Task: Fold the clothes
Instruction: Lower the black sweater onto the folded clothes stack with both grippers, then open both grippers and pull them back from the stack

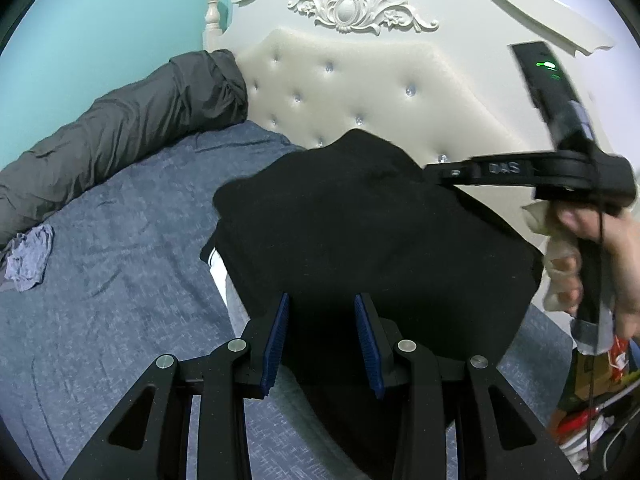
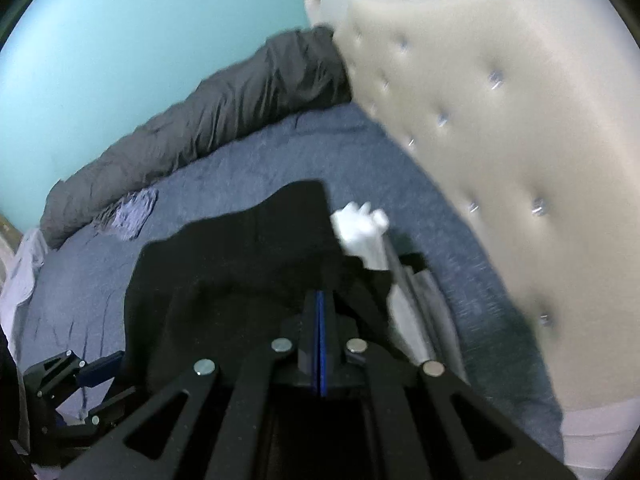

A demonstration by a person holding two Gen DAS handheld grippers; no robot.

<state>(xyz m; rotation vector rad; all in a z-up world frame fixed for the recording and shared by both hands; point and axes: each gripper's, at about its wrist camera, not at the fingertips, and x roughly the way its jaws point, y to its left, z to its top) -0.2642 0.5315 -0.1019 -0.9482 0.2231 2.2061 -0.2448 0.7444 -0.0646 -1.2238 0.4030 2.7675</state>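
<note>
A black garment (image 1: 360, 240) is held up over the blue bedsheet (image 1: 100, 320), close to the headboard. My left gripper (image 1: 322, 332) is open, its blue pads (image 1: 276, 340) apart on either side of the garment's near edge. A hand (image 1: 600, 264) holds my right gripper (image 1: 430, 170), which comes in from the right and pinches the garment's far top edge. In the right wrist view, the right gripper (image 2: 320, 312) is shut on the black garment (image 2: 240, 260). My left gripper (image 2: 102, 376) shows at the lower left. A white cloth (image 2: 360, 228) pokes out beyond the black fabric.
A rolled grey duvet (image 1: 120, 128) lies along the teal wall. A small crumpled blue-grey cloth (image 1: 28, 260) sits on the sheet at the left. The tufted cream headboard (image 1: 360, 80) stands behind. Pale folded fabric (image 1: 218, 268) lies under the black garment. Colourful clutter (image 1: 592, 400) is off the bed's right side.
</note>
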